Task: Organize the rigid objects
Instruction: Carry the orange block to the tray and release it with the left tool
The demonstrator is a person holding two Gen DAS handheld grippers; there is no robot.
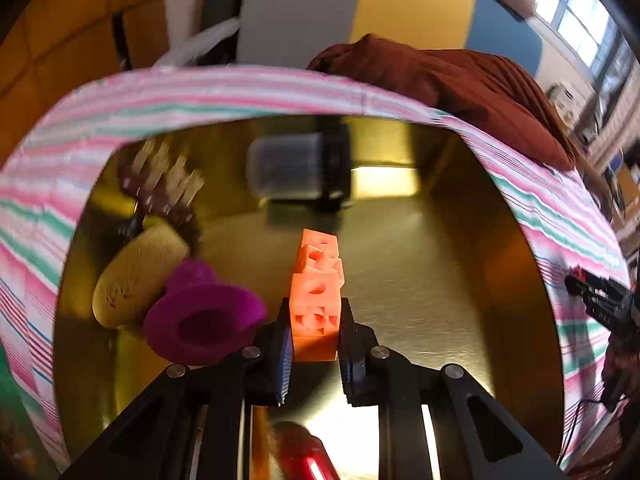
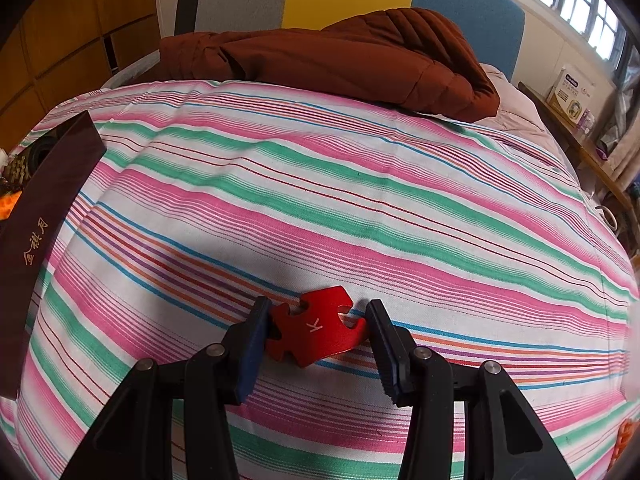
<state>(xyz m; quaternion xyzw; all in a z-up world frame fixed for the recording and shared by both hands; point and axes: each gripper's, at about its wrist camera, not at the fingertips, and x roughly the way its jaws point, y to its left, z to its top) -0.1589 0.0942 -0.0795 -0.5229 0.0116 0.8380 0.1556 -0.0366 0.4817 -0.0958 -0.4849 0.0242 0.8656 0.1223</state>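
Two hand-held grippers worked at once. Left hand-held gripper (image 1: 315,334) was clenched on the orange block piece (image 1: 317,300) over the gold-lined box (image 1: 460,280), long axis pointing away from the camera; placing looked the step, release next. Right hand-held gripper (image 2: 318,336) straddled, unclenched, the flat red notched piece (image 2: 314,330) on the bed (image 2: 360,208); closing seemed due.

The left wrist view looks down, close, into a gold-lined box (image 1: 420,240) on the striped bed sheet (image 1: 240,92). The right wrist view faces forward, low over that sheet (image 2: 360,184). Both views share the brown jacket (image 1: 460,84) (image 2: 340,52).
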